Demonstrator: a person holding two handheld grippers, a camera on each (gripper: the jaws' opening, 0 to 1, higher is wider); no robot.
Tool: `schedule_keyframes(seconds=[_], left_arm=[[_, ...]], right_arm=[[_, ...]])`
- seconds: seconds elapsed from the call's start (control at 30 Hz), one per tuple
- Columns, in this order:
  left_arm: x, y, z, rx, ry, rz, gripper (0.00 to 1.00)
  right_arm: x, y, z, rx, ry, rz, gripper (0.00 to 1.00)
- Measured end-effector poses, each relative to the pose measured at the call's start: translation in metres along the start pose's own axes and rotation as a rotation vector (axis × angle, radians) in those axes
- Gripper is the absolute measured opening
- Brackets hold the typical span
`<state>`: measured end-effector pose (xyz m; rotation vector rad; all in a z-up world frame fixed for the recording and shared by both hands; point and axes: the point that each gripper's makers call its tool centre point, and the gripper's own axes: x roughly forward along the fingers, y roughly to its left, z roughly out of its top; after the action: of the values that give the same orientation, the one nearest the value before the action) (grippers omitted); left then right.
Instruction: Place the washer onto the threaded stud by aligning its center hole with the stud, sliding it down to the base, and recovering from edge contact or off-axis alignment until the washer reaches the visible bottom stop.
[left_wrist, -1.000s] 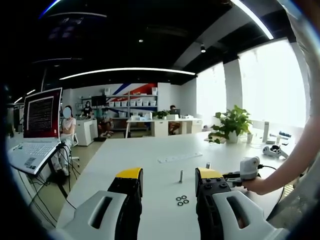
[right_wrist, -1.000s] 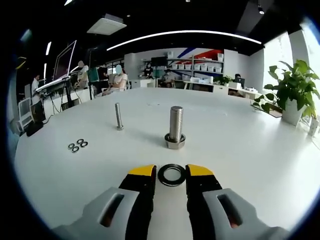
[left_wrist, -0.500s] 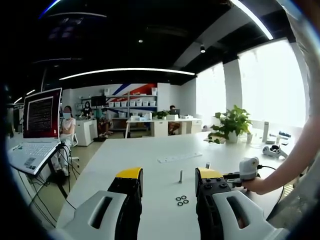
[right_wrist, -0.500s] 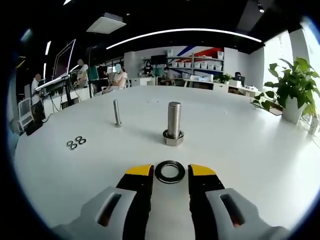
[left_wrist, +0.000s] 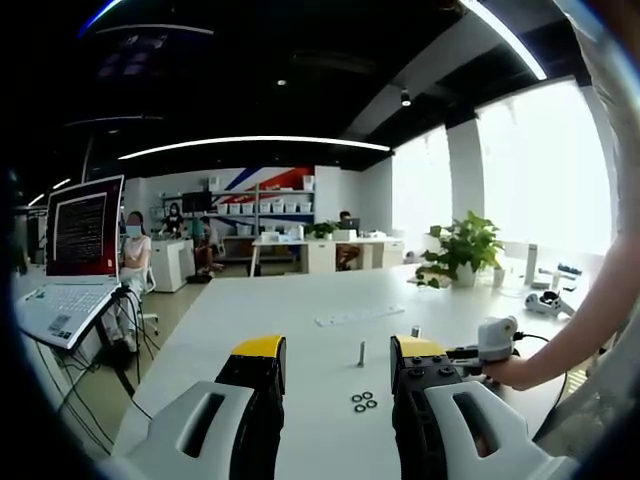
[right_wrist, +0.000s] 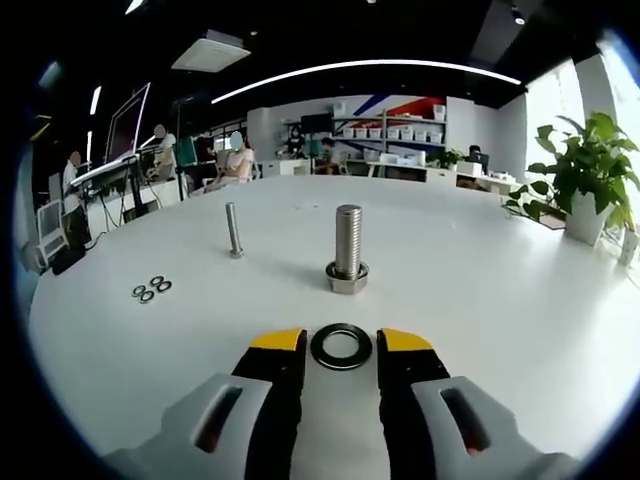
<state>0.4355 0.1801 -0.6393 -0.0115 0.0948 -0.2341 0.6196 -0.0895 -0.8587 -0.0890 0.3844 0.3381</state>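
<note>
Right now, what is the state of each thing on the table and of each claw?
Large washer: flat on table, between right claw tips, ungripped.
Thick stud: upright, bare.
Thin stud: upright, bare.
Three small washers: flat, clustered.
Right claw: open.
Left claw: open, empty.

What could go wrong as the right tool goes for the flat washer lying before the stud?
The washer lies flat on the table between the right tool's open tips, so they may slide it rather than grip it. If tilted, it may catch on the thick stud's threads.
</note>
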Motion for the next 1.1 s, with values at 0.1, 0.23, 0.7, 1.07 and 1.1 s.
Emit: schedule_keyframes(seconds=[0.1, 0.23, 0.7, 1.07, 1.1], left_arm=[[-0.0003, 0.0, -0.0001, 0.0, 0.001, 0.0, 0.4], [-0.0005, 0.0009, 0.0002, -0.003, -0.001, 0.002, 0.4], [0.0004, 0.0005, -0.001, -0.002, 0.002, 0.002, 0.4], [0.0008, 0.0009, -0.0024, -0.003, 0.004, 0.004, 0.4], [0.0008, 0.0009, -0.0028, -0.002, 0.006, 0.004, 0.4]], right_arm=[[0.0001, 0.0004, 0.0013, -0.004, -0.006, 0.001, 0.28], [0.0007, 0.0016, 0.0022, -0.006, -0.007, 0.001, 0.26], [-0.0015, 0.0034, 0.0029, -0.006, -0.011, -0.005, 0.26], [-0.0029, 0.0049, 0.0023, -0.015, -0.012, -0.002, 0.26], [-0.0037, 0.0047, 0.0022, -0.017, -0.011, -0.001, 0.26]])
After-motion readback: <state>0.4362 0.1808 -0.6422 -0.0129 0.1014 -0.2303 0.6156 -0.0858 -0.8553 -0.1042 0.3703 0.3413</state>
